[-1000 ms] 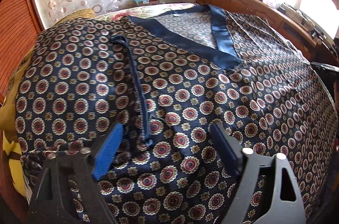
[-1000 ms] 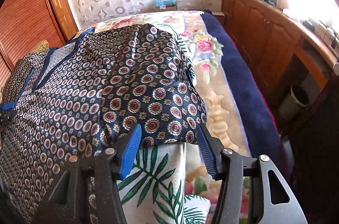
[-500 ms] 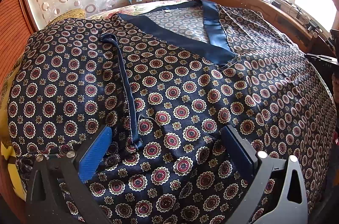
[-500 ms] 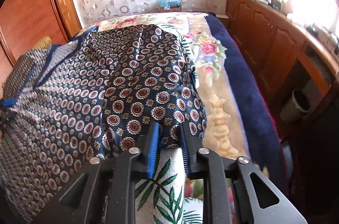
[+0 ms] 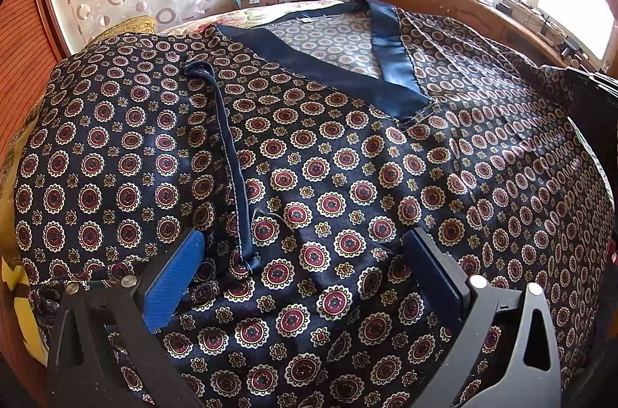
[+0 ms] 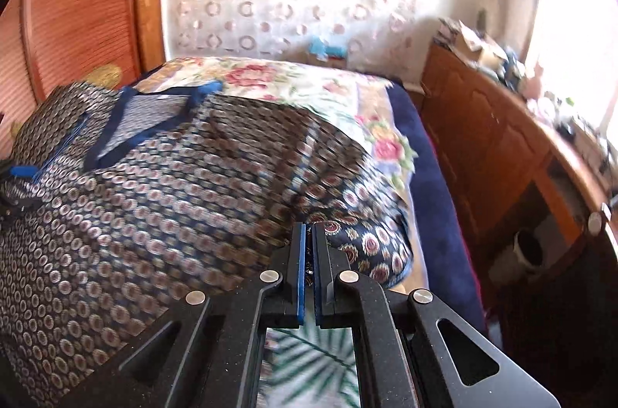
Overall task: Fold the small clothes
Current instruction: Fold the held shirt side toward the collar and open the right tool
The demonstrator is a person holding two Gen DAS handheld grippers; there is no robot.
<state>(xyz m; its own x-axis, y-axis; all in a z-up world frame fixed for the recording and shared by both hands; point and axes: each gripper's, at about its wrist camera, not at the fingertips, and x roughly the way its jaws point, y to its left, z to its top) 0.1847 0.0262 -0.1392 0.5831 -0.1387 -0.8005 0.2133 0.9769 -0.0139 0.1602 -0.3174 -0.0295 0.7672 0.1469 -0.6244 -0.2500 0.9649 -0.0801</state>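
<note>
A navy satin top (image 5: 328, 176) printed with red and cream medallions lies spread over the bed, its blue V-neck band (image 5: 347, 75) toward the far side. A thin navy strap (image 5: 231, 160) runs down its left part. My left gripper (image 5: 305, 265) hovers wide open just above the cloth, the strap's lower end between its blue pads. In the right wrist view the same top (image 6: 174, 199) is blurred and lifted at its right edge. My right gripper (image 6: 309, 234) is shut on that edge of the top, fabric pinched between the pads.
A floral bedspread (image 6: 309, 87) and a navy blanket edge (image 6: 436, 199) show beyond the top. A wooden cabinet (image 6: 502, 153) with clutter runs along the right under a window. A leaf-print cloth (image 6: 309, 354) lies under my right gripper. A wooden wardrobe (image 6: 77, 21) stands at left.
My right gripper closed on the top's right edge, then lifted and rolled, pulling the cloth up. The left gripper opened a little wider and stayed in place.
</note>
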